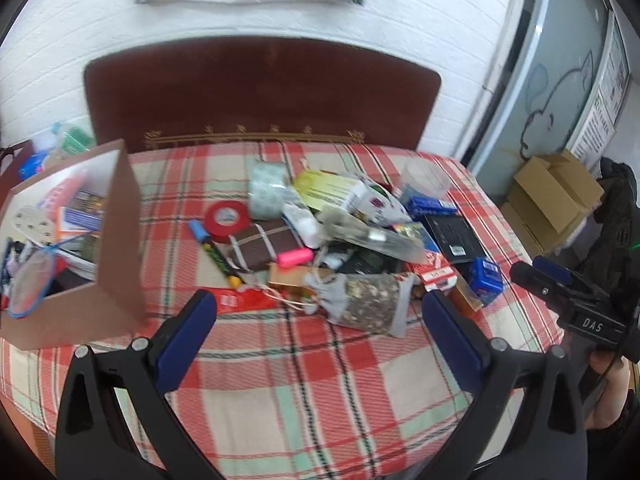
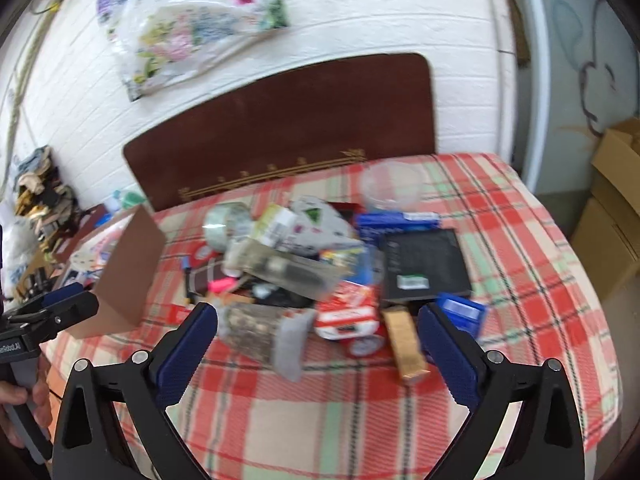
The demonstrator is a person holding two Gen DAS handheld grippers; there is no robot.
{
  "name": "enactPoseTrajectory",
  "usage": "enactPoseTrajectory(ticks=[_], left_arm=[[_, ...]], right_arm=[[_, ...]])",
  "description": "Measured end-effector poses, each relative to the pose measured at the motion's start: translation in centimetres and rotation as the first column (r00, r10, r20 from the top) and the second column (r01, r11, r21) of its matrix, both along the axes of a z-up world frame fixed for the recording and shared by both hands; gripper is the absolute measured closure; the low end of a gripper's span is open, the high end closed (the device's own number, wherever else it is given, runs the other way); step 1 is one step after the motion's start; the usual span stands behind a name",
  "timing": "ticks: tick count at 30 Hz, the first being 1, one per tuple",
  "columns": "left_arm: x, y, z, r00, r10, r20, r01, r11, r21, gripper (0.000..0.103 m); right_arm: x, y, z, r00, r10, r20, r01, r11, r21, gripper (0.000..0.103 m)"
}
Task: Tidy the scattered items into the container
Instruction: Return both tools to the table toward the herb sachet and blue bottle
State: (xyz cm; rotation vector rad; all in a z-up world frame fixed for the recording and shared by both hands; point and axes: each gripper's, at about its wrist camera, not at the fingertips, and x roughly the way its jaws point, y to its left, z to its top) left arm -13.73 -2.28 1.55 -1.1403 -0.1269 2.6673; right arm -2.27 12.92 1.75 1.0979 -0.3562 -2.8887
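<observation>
In the left wrist view, the left gripper [image 1: 320, 312] is hovering at the bottom of the frame with its blue-padded fingers [image 1: 188, 344] spread wide and grasping nothing. Between them, a speckled pouch [image 1: 368, 300] is lying at the near edge of a heap of scattered items [image 1: 332, 232] in the centre of the frame, all of it sitting on a red plaid blanket [image 1: 280, 392]. A red tape roll [image 1: 226, 218] and a pink highlighter [image 1: 295, 257] are lying in the heap's left part. At the left of the frame, the cardboard box [image 1: 116, 248] is standing open with things already sitting inside it, just beside the heap. The right gripper [image 1: 560, 284] is showing at the right edge; whether it is released cannot be told here.

In the right wrist view, the right gripper [image 2: 318, 322] is hanging at the bottom of the frame, fingers [image 2: 448, 356] released and apart, holding nothing. A red and white packet [image 2: 348, 316] and a tan stick-shaped box [image 2: 406, 348] are lying between them, with a blue box [image 2: 460, 314] just beside the right-hand finger. The cardboard box [image 2: 128, 276] is standing at the left of the frame. A dark brown headboard [image 2: 280, 120] is rising behind the heap.
</observation>
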Motion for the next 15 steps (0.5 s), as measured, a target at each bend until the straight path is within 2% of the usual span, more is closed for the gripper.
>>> enactPoseTrajectory(ticks=[6, 15], left_arm=[[-1.1, 4.4, -3.2, 0.997, -0.049, 0.06, 0.05, 0.999, -0.016, 0.0], [-2.3, 5.2, -6.5, 0.993, -0.067, 0.099, 0.068, 0.998, -0.009, 0.001]], right_arm=[[0.9, 4.3, -2.2, 0.997, -0.062, 0.044, 0.062, 0.998, -0.001, 0.002], [0.4, 6.4, -5.4, 0.99, -0.098, 0.102, 0.099, 0.995, -0.001, 0.002]])
